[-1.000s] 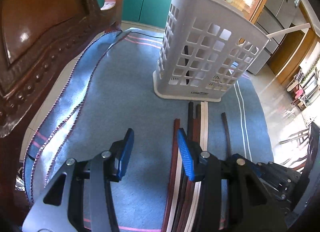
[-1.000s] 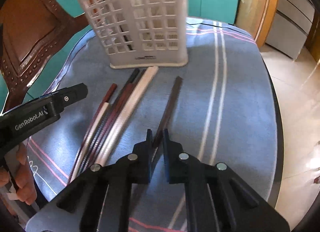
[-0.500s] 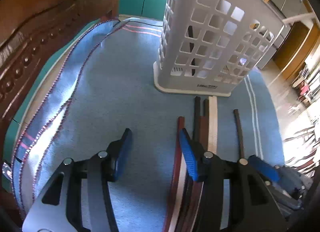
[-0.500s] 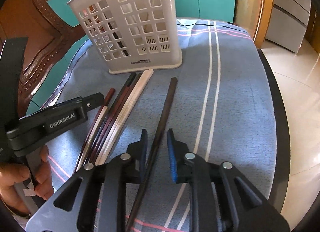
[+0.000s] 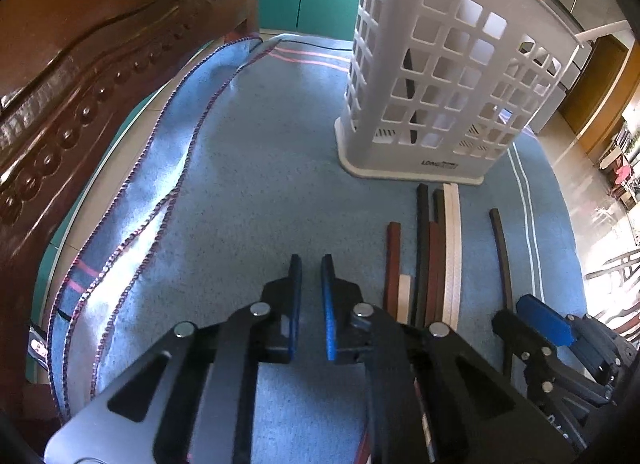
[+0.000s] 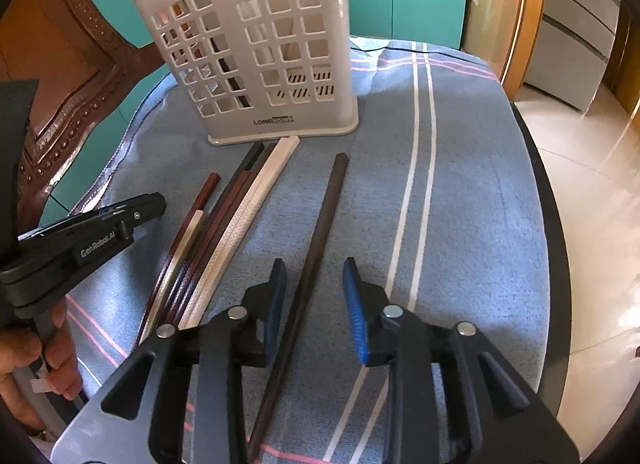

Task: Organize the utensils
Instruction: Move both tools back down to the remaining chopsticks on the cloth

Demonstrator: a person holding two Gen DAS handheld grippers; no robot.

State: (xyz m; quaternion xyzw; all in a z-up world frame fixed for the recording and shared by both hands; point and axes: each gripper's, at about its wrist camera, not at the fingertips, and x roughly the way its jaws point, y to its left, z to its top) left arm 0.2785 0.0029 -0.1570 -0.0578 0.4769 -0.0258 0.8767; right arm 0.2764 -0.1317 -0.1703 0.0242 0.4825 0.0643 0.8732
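A white slotted utensil holder [image 5: 440, 83] [image 6: 260, 51] stands upright on the blue cloth, with a dark utensil inside. In front of it lies a bundle of red, dark and white chopsticks [image 5: 432, 256] [image 6: 224, 236]. One dark chopstick [image 6: 320, 223] [image 5: 502, 256] lies apart to their right. My right gripper [image 6: 314, 262] hovers low over it; its jaws are opening, the stick lies between them and the pads do not press it. My left gripper [image 5: 311, 260] is shut on nothing, left of the bundle over bare cloth.
A carved wooden chair [image 5: 80, 63] stands close on the left. The blue striped cloth [image 6: 460, 183] covers a dark round table whose edge [image 6: 554, 248] curves on the right above the tiled floor. A hand [image 6: 24, 364] holds the left gripper's handle.
The left jaws have closed from wide apart to nearly touching. The right jaws have come apart from the dark chopstick, which now lies free on the cloth.
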